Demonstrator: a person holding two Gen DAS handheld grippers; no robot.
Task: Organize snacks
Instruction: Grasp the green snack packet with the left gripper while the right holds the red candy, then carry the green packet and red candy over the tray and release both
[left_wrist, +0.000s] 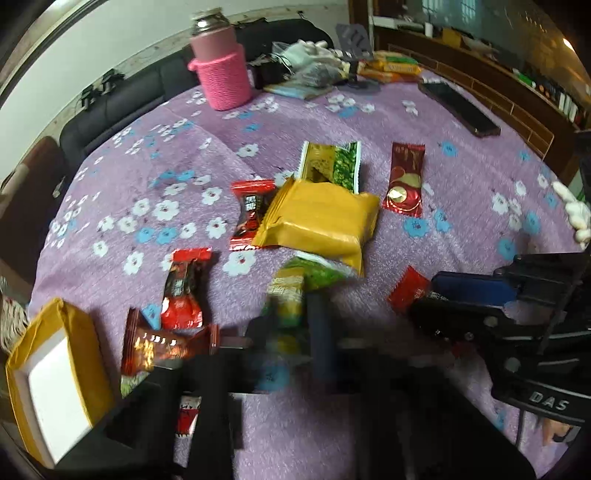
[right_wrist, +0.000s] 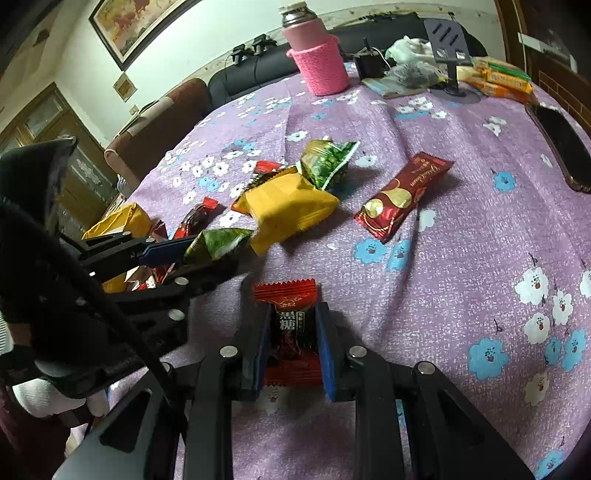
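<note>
At the far left of the left wrist view, an opened yellow carton (left_wrist: 55, 373) with a white inside lay at the edge of the worktop (left_wrist: 461, 177), which was covered in a purple cloth with white and blue flowers. Just right of it were a brown-red candy (left_wrist: 166, 345) and a red-and-black candy (left_wrist: 183, 291). The left gripper (left_wrist: 291, 317), blurred in its own view, had its jaws closed on a green snack packet (right_wrist: 218, 243); in the right wrist view the packet hung from the blue pads, off the cloth. Behind it a second red-and-black candy (left_wrist: 249, 214) touched a large yellow packet (left_wrist: 321, 221), which overlapped another green packet (left_wrist: 330, 164). Further right, a dark red and gold bar (left_wrist: 404, 179) lay by itself on the cloth.

The right gripper (right_wrist: 291, 332) was low over the near part of the worktop, its jaws gripping a red brown-sugar candy (right_wrist: 290, 325) between the blue fingers (right_wrist: 327, 354); the candy's top edge stuck out beyond the fingertips.

At the back stood a pink bottle (left_wrist: 219, 64) in a knitted sleeve, then a clear bag (left_wrist: 306, 62), a dark phone stand (right_wrist: 448, 44) and a stack of orange biscuit packs (right_wrist: 502, 79). A black phone (right_wrist: 563, 147) lay at the far right edge.
</note>
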